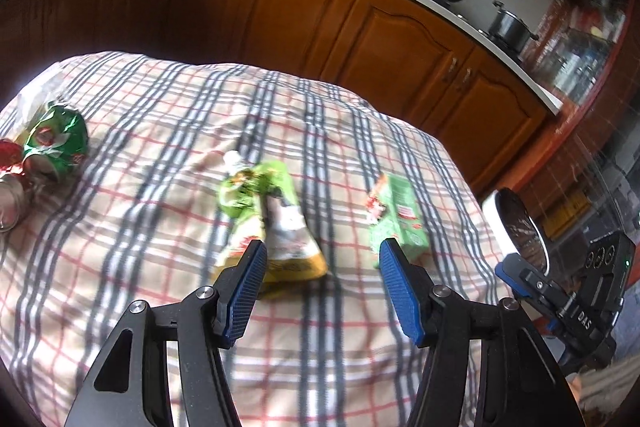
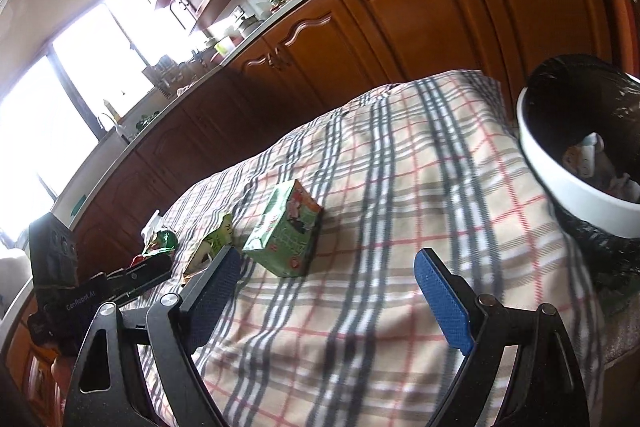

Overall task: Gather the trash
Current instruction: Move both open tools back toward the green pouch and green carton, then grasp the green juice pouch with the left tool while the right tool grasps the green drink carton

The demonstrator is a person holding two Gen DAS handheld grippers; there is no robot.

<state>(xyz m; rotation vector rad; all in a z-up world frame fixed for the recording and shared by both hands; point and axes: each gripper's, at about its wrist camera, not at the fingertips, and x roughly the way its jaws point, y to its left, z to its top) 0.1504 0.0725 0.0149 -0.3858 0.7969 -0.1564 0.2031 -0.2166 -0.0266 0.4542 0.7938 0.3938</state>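
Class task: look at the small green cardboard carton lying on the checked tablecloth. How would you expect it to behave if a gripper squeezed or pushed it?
The small green cardboard carton looks boxy with flat faces, so it would probably slide rather than roll. It lies on its broad side, so tipping seems unlikely. As trash it is likely empty and light, and thin card may dent under a hard squeeze.

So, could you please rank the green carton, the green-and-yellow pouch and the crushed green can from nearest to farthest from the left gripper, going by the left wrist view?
Measured from the left gripper:
1. Green-and-yellow pouch, just ahead, beside the left finger.
2. Green carton, ahead by the right finger; nearly as close as the pouch.
3. Crushed green can, far off to the left.
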